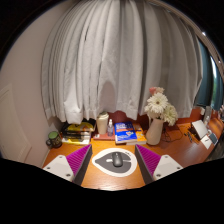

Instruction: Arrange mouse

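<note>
A pale vase (pixel 154 130) holds white, daisy-like flowers (pixel 158 105) at the back of the wooden desk (pixel 178 150). The tongs (pixel 113 160) stand wide open and hold nothing, their magenta pads (pixel 78 158) spread to either side. Between them a small grey mouse (pixel 117 159) rests on a rounded white mat (pixel 114 163) (dark at its centre). Beyond lie a blue box (pixel 125 132) and a row of books (pixel 77 131), before long, pleated white curtains (pixel 110 60).
</note>
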`<move>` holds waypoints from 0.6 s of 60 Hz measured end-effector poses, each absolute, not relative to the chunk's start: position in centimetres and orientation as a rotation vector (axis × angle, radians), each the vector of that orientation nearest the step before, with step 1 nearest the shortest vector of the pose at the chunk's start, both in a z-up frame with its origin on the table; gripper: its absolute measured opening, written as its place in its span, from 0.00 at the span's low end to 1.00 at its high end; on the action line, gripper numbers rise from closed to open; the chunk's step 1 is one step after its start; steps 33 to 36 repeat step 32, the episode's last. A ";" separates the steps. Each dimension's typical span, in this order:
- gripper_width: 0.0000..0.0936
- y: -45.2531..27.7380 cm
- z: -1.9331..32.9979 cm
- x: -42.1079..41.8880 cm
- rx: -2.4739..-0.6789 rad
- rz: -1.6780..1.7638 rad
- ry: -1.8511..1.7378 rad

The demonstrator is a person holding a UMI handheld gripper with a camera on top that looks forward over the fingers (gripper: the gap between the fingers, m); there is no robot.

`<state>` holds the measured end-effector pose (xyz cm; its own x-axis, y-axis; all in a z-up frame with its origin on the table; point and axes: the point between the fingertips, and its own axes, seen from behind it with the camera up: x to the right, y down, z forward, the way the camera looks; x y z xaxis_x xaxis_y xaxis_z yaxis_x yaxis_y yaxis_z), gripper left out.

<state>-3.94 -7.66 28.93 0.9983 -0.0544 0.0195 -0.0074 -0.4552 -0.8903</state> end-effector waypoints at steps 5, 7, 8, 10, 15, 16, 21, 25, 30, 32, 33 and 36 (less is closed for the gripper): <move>0.92 -9.8 30.1 -4.7 -2.022 -0.037 0.054; 0.92 -10.6 30.3 -5.0 -2.016 -0.032 0.056; 0.92 -10.9 30.3 -5.1 -2.016 -0.029 0.056; 0.92 -11.7 30.4 -5.4 -2.016 -0.023 0.054; 0.92 -13.5 30.0 -5.9 -2.032 -0.024 0.040; 0.92 -13.8 29.9 -5.9 -2.035 -0.025 0.036; 0.92 -15.3 29.5 -6.2 -2.047 -0.027 0.018; 0.92 -16.2 29.2 -6.5 -2.054 -0.031 0.007; 0.92 -17.1 28.9 -6.9 -2.064 -0.022 -0.001; 0.92 -17.4 28.8 -7.0 -2.067 -0.022 -0.004; 0.92 -17.4 28.8 -7.0 -2.067 -0.022 -0.004; 0.92 -17.4 28.8 -7.0 -2.067 -0.022 -0.004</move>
